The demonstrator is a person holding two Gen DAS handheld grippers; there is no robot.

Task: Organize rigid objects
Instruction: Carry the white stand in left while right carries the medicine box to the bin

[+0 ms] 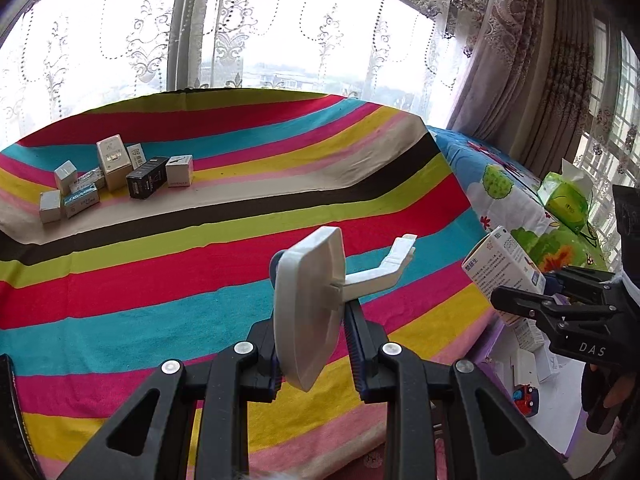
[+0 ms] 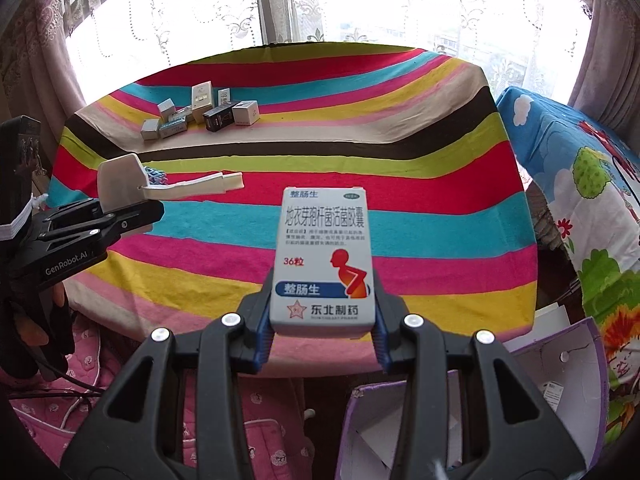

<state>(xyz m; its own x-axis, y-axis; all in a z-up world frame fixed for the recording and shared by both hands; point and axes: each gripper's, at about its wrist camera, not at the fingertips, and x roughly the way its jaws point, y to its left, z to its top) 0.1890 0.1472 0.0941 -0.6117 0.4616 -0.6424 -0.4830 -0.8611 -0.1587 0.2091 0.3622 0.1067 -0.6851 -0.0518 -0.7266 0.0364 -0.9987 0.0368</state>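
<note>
Striped cloth (image 2: 400,152) spread over the table, filling most of both views, bare through the middle and near bands. Beyond it, lace curtains and bright window. At the right side, cartoon-print cover (image 2: 580,168) with a green tissue pack (image 1: 566,200) on top; below the near edge on the right, open purple-and-white carton (image 2: 552,364).

Far left on the cloth, on the beige band: cluster of small boxes (image 2: 200,114), some upright, some flat, touching or just beside one another. Likely the gathering place, lying ahead and to the left of both grippers, well apart from them.

Right gripper (image 2: 324,332) pinching the lower end of a white medicine box (image 2: 325,256), long axis running up and away along the fingers, printed face toward the camera. Left gripper (image 1: 310,344) pressed together on the plate of a white plastic wall hook (image 1: 312,304), plate on edge, hooked arm reaching off to the right. Both held in the air over the near part of the cloth.

Left gripper seemingly the nearer to the cluster. Nothing standing in the way across the cloth; care needed only in setting down beside the black box (image 1: 146,180) and white cube box (image 1: 180,171) without toppling them.
</note>
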